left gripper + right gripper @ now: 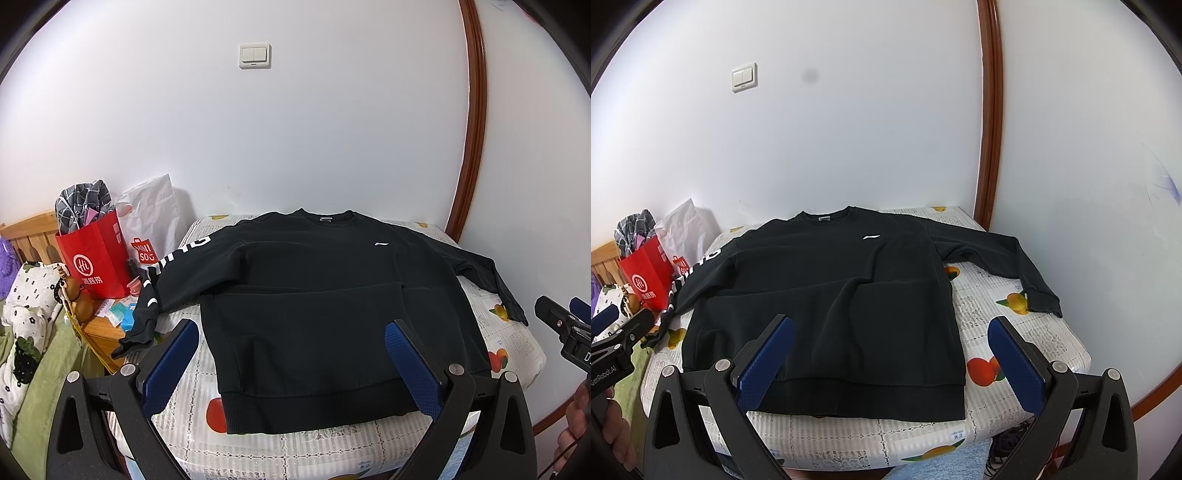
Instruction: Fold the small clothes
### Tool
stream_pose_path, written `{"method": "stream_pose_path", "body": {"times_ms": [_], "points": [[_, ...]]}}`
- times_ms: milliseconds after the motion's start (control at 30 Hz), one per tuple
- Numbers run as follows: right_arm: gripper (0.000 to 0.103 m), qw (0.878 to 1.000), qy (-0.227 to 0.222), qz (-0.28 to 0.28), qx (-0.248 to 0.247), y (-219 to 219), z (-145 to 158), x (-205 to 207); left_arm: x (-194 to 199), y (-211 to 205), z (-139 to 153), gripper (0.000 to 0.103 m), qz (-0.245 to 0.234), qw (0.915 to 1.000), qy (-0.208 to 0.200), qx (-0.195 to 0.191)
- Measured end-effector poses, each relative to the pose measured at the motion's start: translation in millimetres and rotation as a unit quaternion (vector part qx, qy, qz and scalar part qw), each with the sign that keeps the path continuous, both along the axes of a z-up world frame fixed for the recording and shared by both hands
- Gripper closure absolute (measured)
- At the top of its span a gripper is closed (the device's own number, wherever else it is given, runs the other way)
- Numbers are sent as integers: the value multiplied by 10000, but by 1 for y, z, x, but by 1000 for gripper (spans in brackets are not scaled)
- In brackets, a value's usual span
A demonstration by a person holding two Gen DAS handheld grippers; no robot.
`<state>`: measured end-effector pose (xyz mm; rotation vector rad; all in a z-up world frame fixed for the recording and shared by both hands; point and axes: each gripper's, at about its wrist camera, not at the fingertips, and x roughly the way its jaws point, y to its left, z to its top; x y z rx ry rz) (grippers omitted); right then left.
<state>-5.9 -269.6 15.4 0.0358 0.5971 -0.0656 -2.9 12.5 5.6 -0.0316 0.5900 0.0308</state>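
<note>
A black sweatshirt (314, 295) lies flat, front up, on a table with a fruit-print cloth (517, 343). Its collar points to the wall and its hem faces me. Both sleeves spread outward; the left sleeve with white lettering (159, 273) hangs over the table's left edge. It also shows in the right wrist view (831, 295). My left gripper (291, 362) is open and empty, held above the hem's left half. My right gripper (892, 354) is open and empty, above the hem's right corner. Each gripper shows at the edge of the other's view, the right one (561, 325) and the left one (613, 332).
A red paper bag (96, 258) and a white bag (151, 218) stand on a wooden nightstand (99, 332) left of the table. A bed with a green blanket (40, 369) lies further left. The white wall and a brown door frame (476, 110) stand behind and to the right.
</note>
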Motion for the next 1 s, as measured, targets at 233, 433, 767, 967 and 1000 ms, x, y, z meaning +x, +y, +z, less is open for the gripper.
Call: {"method": "stream_pose_path", "body": {"times_ms": [233, 433, 767, 967, 1000], "points": [[0, 10000, 3, -11, -2, -1, 0, -1, -2, 1, 0, 1, 3, 10000, -17, -19], [0, 10000, -11, -10, -2, -1, 0, -1, -2, 0, 0, 1, 1, 10000, -36, -16], [0, 10000, 27, 26, -19, 3, 4, 19, 22, 10, 3, 1, 56, 9999, 7, -98], [0, 9999, 119, 96, -18, 7, 2, 43, 46, 22, -6, 1, 170, 9998, 84, -56], [0, 9998, 133, 113, -29, 8, 0, 48, 52, 26, -11, 1, 198, 9997, 147, -31]]}}
